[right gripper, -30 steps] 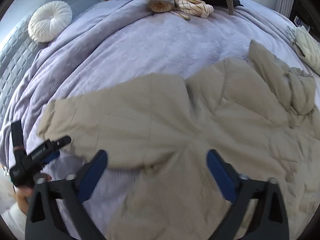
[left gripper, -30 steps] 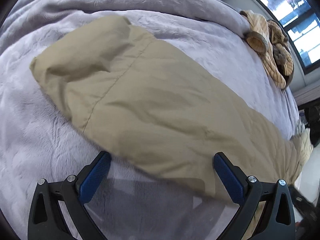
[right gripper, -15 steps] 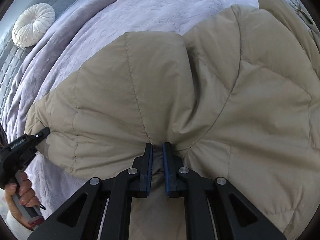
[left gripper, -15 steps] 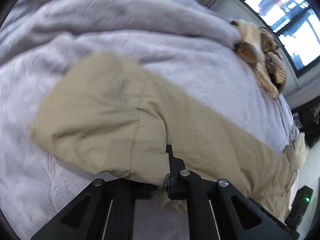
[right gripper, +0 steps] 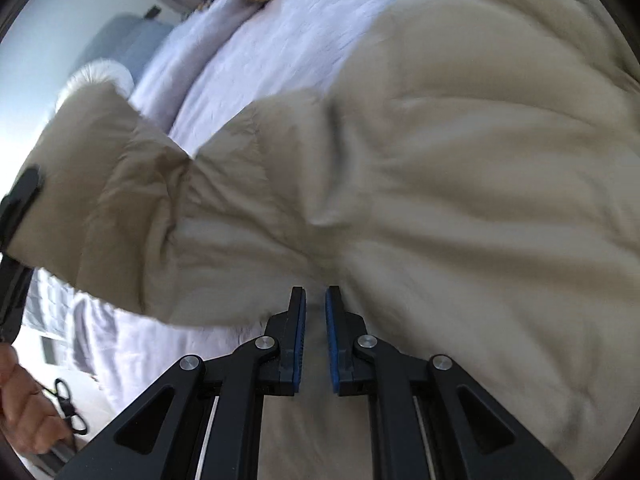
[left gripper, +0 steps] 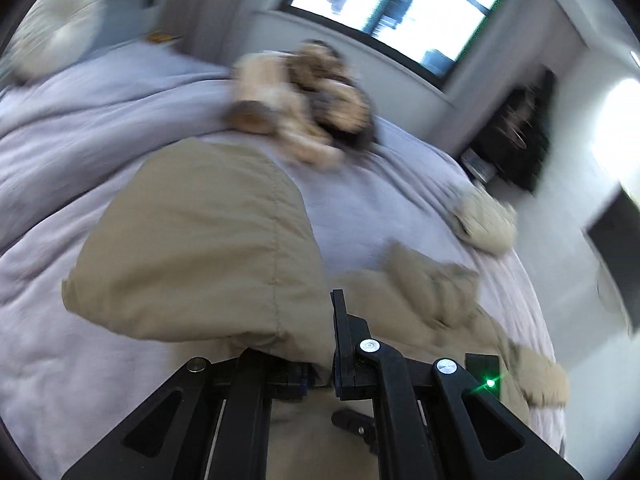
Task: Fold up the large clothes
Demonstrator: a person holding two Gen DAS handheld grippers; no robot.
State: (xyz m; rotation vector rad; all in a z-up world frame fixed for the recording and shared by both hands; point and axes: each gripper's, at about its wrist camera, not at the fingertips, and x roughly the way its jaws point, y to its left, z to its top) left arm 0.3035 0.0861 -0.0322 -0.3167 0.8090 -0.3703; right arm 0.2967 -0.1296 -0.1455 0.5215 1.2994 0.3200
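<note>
A beige puffer jacket (left gripper: 200, 248) lies on a lilac bed cover (left gripper: 80, 128). My left gripper (left gripper: 320, 364) is shut on a fold of the jacket and holds that puffy part raised off the bed; one finger is hidden under the cloth. In the right wrist view the jacket (right gripper: 440, 160) fills most of the picture. My right gripper (right gripper: 315, 300) is shut on its cloth, pinched between the blue pads (right gripper: 298, 344). The lifted part hangs at the left there, beside the left gripper's black body (right gripper: 20, 200) and a hand (right gripper: 24, 412).
A heap of striped and brown clothes (left gripper: 304, 108) sits at the far side of the bed, a cream garment (left gripper: 484, 220) near its right edge. A round white cushion (left gripper: 56, 36) is at the head end. A window (left gripper: 392, 4) and dark furniture (left gripper: 520, 132) stand beyond.
Both grippers were open over the jacket, then shut on it. The left one has since swung up and across with its fold; the right one shifted slightly, its cloth pulled taut.
</note>
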